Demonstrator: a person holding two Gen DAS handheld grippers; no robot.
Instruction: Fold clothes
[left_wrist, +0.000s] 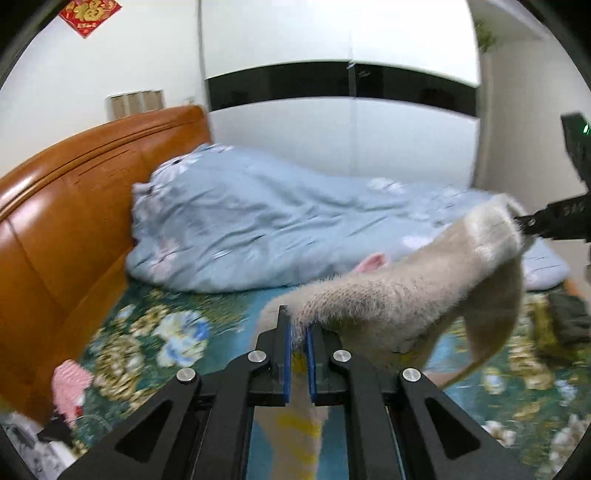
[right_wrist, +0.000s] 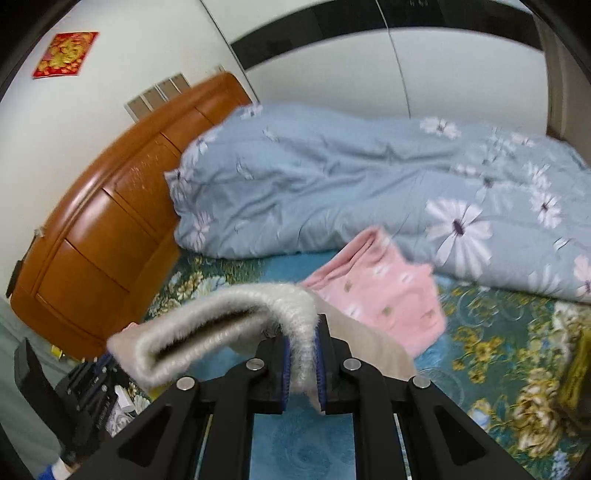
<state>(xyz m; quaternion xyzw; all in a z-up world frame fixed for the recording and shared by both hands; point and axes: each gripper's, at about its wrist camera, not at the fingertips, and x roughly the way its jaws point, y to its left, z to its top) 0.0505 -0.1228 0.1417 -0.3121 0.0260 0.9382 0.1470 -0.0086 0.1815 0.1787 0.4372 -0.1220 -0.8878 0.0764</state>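
Aloft, fuzzy cream garment (left_wrist: 406, 291) between both grippers

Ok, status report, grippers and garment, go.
Left gripper shut on fuzzy cream garment. Right gripper shut on it too. Garment lifted between them. Pink clothing lies on bed beyond.

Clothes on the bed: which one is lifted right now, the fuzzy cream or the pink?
The fuzzy cream garment, pinched at both ends; the pink flower-print garment lies untouched on the floral bedsheet.
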